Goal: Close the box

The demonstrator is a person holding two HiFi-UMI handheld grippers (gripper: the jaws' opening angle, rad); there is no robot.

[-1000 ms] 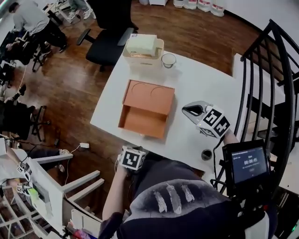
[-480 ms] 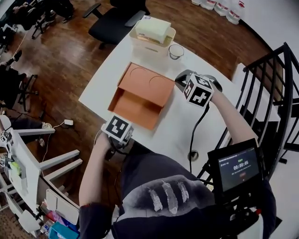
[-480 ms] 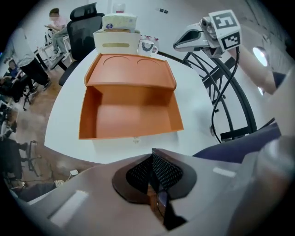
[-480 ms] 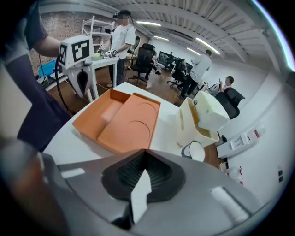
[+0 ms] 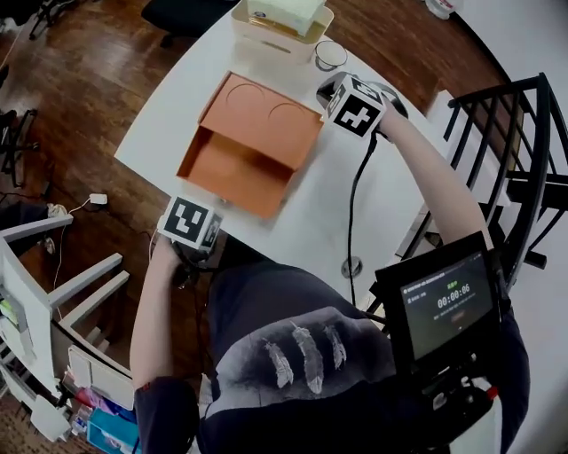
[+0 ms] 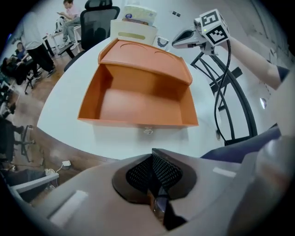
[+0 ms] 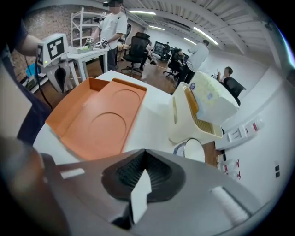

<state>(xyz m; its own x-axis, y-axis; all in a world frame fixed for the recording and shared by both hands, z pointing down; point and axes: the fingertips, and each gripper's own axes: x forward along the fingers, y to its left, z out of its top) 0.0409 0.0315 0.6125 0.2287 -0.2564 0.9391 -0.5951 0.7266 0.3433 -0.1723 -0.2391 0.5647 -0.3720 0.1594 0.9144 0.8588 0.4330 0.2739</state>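
An orange box (image 5: 238, 168) lies open on the white table (image 5: 355, 204). Its lid (image 5: 263, 112), embossed with two circles, is folded back on the far side. In the left gripper view the empty tray (image 6: 138, 99) faces me and the lid (image 6: 147, 57) leans away behind it. My right gripper (image 5: 328, 89) hovers at the lid's far right corner, shut and empty; its view looks across the lid (image 7: 106, 120). My left gripper (image 5: 192, 225) stays at the table's near edge, short of the box, shut with nothing in it (image 6: 154, 179).
A cream basket (image 5: 280, 22) holding a tissue pack stands just beyond the box, with a glass cup (image 5: 330, 55) to its right. A black stair railing (image 5: 506, 151) runs along the table's right side. Office chairs and people are further back (image 7: 138, 50).
My right gripper has risen from the table's right side and moved forward and left to the lid's far right corner. The left gripper stays by the near edge.
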